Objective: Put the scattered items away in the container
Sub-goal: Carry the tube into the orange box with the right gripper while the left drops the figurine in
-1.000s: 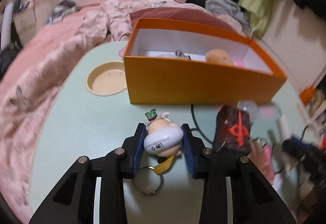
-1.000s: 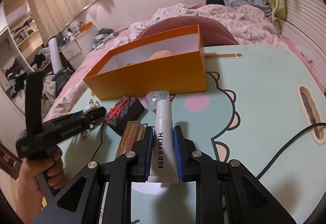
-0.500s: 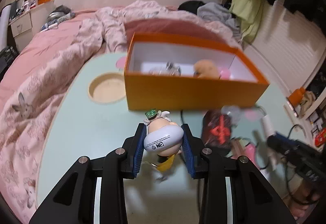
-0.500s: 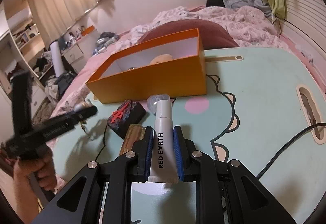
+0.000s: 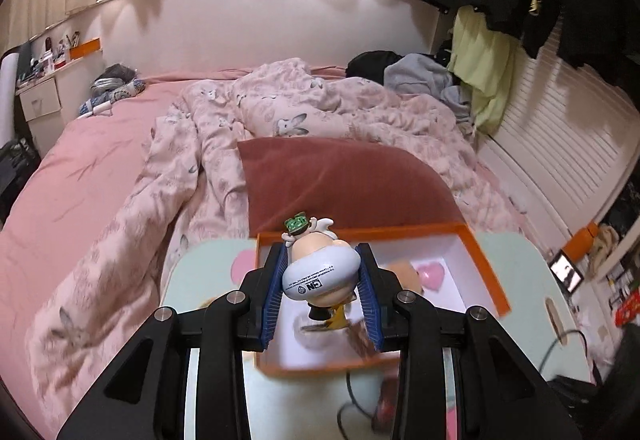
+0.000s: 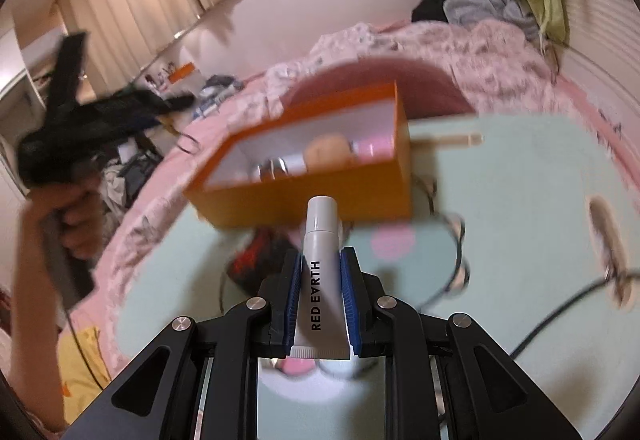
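Currently listed: my left gripper (image 5: pixel 322 282), blue pads clenched on a cartoon figurine keychain (image 5: pixel 320 272), held in the air over the open orange box (image 5: pixel 486 272). My right gripper (image 6: pixel 320 290), clamped on a white RED EARTH tube (image 6: pixel 320 260), cap pointing toward the same box (image 6: pixel 304 191). Box contents: a tan round toy (image 6: pixel 326 151), a pink heart (image 5: pixel 430 274), a metal piece (image 6: pixel 272 167). On the mint table (image 6: pixel 500 199): a dark pouch with red emblem (image 6: pixel 256 260), blurred.
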Motion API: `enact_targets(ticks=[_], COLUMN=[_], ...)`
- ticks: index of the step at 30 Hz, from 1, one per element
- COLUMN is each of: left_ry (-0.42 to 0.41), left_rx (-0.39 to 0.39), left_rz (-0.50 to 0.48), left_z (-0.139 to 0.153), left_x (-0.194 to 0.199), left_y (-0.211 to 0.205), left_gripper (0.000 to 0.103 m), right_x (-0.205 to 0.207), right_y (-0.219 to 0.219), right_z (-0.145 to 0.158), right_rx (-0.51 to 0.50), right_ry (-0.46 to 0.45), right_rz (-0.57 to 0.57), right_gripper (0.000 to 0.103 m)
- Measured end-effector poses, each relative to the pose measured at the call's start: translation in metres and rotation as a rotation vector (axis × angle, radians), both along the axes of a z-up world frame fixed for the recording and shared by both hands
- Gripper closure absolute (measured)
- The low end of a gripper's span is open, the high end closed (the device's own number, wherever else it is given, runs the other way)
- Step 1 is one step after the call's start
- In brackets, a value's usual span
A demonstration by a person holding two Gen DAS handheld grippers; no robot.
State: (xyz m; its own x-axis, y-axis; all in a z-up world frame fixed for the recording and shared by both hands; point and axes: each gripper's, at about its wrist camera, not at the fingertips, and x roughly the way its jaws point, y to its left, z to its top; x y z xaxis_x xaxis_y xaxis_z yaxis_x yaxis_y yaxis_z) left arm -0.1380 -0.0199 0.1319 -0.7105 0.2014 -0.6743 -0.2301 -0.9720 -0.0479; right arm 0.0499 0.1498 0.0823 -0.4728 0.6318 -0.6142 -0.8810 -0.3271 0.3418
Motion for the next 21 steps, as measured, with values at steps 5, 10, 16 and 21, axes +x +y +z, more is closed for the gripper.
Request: enact_targets(ticks=[5,10,16,21], left_ry=[-0.065,-0.091,-0.178,-0.107], left_rx=[0.034,-0.05,-0.017,-0.021], left_rz=[0.011,0.066,0.056,0.036], left_z=[-0.021,-0.048,-0.074,-0.059], left_x=[-0.022,-0.034,-0.04,-0.023], left_y=[0.004,0.006,0.0,0.002], left_gripper=[0.067,0.067,0.06,0.033], right_x=[-0.016,-0.035,-0.053,-0.074], right_y=[0.045,0.094,0.121,0.13], right_z=[0.034,0.026,0.001,0.014], right_rx=[0.048,-0.001,-0.057,-0.044], right_ry=[-0.038,-0.068,-0.136,-0.123], right_rz=[0.005,-0.018,-0.08,-0.049], right_gripper=[0.084,0.084,0.082,0.051])
